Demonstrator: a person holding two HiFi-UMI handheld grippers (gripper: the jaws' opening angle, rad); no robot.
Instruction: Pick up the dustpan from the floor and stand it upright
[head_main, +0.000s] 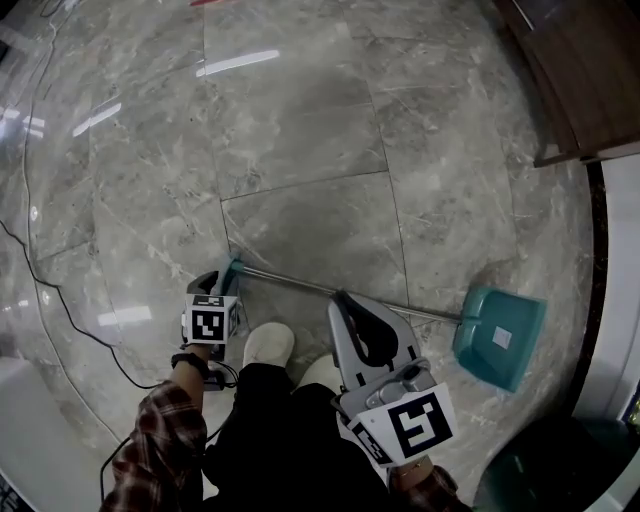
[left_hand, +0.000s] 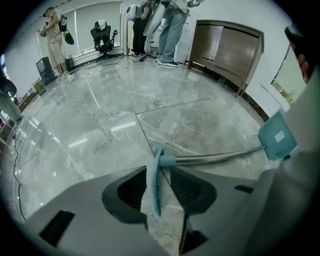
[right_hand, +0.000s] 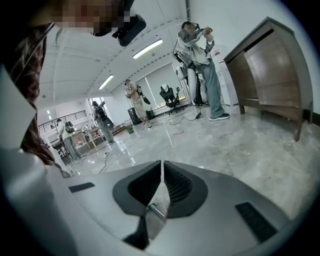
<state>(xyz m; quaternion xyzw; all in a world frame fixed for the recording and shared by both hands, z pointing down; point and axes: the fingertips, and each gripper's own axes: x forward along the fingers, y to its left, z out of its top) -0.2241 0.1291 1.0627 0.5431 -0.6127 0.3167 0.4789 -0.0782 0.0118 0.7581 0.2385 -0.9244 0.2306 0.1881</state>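
Note:
The dustpan lies flat on the marble floor, its teal pan (head_main: 500, 335) to the right and a metal rod (head_main: 300, 285) running left to a teal grip (head_main: 232, 268). My left gripper (head_main: 222, 278) is down at that grip. In the left gripper view the teal grip (left_hand: 154, 185) stands between the jaws of the left gripper (left_hand: 159, 172); they are open and do not press on it. The pan (left_hand: 277, 140) shows far right there. My right gripper (head_main: 340, 297) hovers over the middle of the rod, and its tips (right_hand: 161, 170) meet with nothing between them.
A wooden cabinet (head_main: 590, 80) stands at the far right by the wall. A black cable (head_main: 60, 300) trails across the floor on the left. The person's white shoes (head_main: 268, 345) are just behind the rod. A dark bin (head_main: 560, 470) sits at the lower right. People (left_hand: 172, 30) stand far off.

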